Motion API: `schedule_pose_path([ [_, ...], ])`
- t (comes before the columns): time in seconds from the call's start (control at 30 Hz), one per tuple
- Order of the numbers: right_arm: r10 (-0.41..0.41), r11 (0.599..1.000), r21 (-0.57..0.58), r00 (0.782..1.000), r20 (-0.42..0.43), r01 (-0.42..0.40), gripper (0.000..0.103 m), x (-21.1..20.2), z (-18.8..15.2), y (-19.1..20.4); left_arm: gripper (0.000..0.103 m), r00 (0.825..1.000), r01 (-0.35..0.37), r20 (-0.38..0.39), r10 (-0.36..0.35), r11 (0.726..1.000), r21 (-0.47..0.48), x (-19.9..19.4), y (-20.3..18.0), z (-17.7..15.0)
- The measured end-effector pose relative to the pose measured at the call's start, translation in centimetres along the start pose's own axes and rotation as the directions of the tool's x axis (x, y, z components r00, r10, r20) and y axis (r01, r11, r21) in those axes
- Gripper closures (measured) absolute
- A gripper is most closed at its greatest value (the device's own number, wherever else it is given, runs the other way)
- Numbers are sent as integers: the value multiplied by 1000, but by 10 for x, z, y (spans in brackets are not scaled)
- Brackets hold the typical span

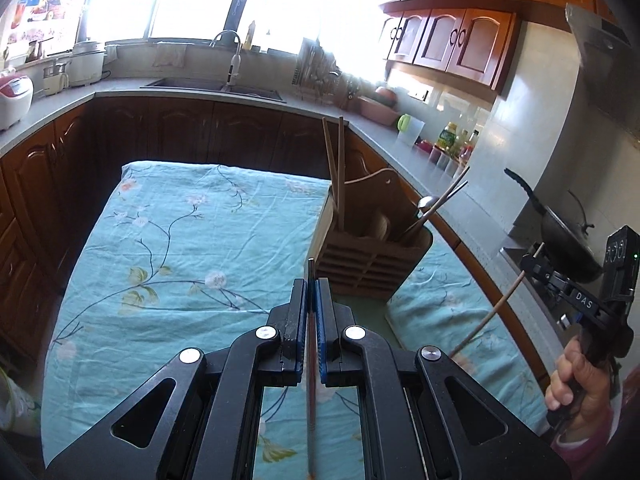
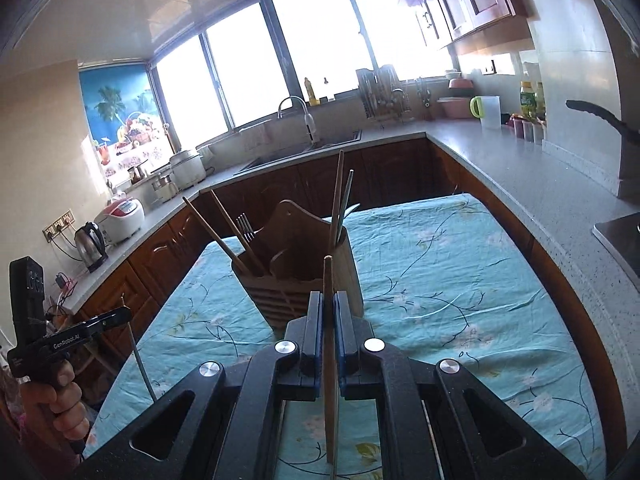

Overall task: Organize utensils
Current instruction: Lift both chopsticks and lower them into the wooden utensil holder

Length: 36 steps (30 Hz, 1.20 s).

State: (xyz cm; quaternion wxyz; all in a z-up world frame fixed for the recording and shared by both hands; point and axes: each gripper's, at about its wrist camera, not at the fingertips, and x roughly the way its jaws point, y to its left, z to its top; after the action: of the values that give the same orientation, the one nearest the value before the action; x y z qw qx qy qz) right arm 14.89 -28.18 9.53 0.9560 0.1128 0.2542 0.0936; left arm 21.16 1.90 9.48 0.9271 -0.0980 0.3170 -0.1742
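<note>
My left gripper [image 1: 311, 294] is shut on a thin metal chopstick [image 1: 311, 360] that runs back between the pads. It hovers above the table, short of the wooden utensil holder [image 1: 372, 264]. The holder has wooden chopsticks [image 1: 335, 168] and a spoon [image 1: 428, 202] standing in it. My right gripper [image 2: 329, 300] is shut on a wooden chopstick [image 2: 329, 360], just in front of the holder [image 2: 296, 292], which also contains a fork [image 2: 245, 226]. Each view shows the other gripper from the side: the right gripper [image 1: 534, 258] with its wooden chopstick [image 1: 496, 310], and the left gripper [image 2: 122, 314] with its metal chopstick [image 2: 140, 360].
A turquoise floral cloth [image 1: 180, 248] covers the table. Grey counters wrap around it, with a sink [image 1: 212, 86], a dish rack [image 2: 382, 92], a rice cooker [image 2: 120, 220] and a kettle [image 2: 90, 244]. A black wok [image 1: 568, 236] sits on the stove at the right. A hand [image 1: 576, 384] grips the right tool.
</note>
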Motion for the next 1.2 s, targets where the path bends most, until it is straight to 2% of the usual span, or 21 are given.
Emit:
schedule_pose_path([
  [0.53,15,1000,1,998,68,-15,98,-8,22,3,100,995,35,97,-36,999,12,-11,-16,28],
  [0.77,18,1000,9,994,109,-19,98,-7,38,2,100,986,45,159,-49,999,26,-10,-29,48],
  [1.0,28,999,13,982,188,-31,98,-5,70,9,100,960,35,275,-55,996,76,-9,-51,88],
  [1.2,17,1000,8,963,268,-20,98,7,104,17,100,927,22,372,-43,998,59,5,-65,130],
])
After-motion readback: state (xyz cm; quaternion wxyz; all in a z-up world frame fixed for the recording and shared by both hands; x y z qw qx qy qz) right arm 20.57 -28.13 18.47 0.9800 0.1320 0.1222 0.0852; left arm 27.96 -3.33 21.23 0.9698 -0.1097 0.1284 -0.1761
